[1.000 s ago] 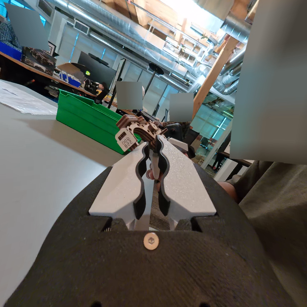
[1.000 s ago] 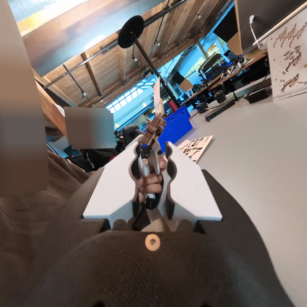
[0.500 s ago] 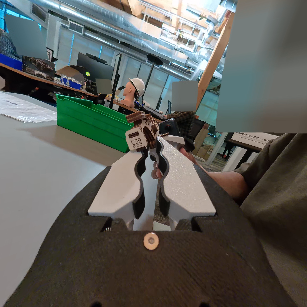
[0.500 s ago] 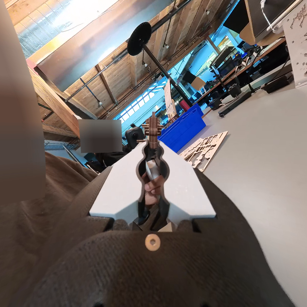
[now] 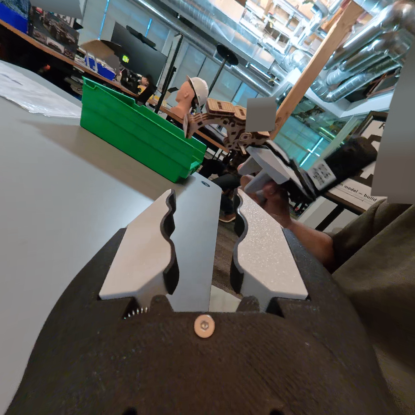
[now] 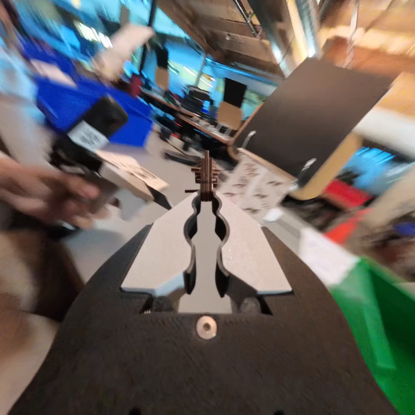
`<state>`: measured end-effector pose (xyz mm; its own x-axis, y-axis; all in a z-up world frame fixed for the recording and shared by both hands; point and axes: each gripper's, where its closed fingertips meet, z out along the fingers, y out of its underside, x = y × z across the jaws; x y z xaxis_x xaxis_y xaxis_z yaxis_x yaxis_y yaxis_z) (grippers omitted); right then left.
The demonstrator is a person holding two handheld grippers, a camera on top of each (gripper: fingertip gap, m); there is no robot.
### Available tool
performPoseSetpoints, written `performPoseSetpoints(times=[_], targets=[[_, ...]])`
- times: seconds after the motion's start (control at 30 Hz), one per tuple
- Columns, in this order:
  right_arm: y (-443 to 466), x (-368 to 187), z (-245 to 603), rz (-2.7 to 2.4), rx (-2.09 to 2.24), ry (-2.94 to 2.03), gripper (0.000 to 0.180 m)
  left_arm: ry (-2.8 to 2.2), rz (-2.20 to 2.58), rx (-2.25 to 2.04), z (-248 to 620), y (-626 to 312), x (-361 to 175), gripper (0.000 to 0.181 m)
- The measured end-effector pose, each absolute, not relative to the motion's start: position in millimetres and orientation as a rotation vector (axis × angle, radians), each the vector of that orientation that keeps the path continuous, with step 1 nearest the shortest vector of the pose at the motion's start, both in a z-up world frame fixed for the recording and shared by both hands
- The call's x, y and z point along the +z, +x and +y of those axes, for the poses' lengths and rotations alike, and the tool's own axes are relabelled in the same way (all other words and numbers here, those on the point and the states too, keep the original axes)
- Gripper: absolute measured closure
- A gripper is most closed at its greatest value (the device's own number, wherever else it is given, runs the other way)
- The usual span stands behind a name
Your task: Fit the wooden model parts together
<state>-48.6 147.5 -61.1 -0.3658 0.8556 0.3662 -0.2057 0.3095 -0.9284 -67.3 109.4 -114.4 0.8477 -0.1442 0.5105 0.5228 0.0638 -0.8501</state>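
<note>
My right gripper (image 6: 205, 196) clenches the wooden model (image 6: 205, 177) at its fingertips, aloft. My left gripper (image 5: 203, 197) gapes, released, model up right. A coded label rides each gripper's body.

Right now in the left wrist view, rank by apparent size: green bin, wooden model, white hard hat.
1. green bin
2. wooden model, held in the right gripper
3. white hard hat
The hat sits farther back, so its true size is unsure.
</note>
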Motion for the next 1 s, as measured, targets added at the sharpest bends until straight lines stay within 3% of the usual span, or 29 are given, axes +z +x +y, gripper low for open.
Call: performPoseSetpoints(times=[0.17, 0.6, 0.8, 1.0], targets=[[-48.2, -71.8, 146.2, -1.543, 0.755, -0.320, 0.172, -1.390, -0.397, -0.587, 105.8, -77.6, -113.5, 0.131], [-51.2, -79.0, 145.3, -1.547, 0.610, -0.240, 0.172, -1.406, -0.365, -0.562, 106.1, -76.7, -113.6, 0.131], [-53.2, -72.2, 142.0, -1.536, 1.081, -0.545, 0.173, -1.404, -0.309, -0.644, 109.6, -60.0, -111.1, 0.132], [-47.5, -59.0, 124.9, -1.404, 1.971, -0.929, 0.173, -1.290, -0.280, -0.725, 105.7, -45.6, -87.3, 0.131]])
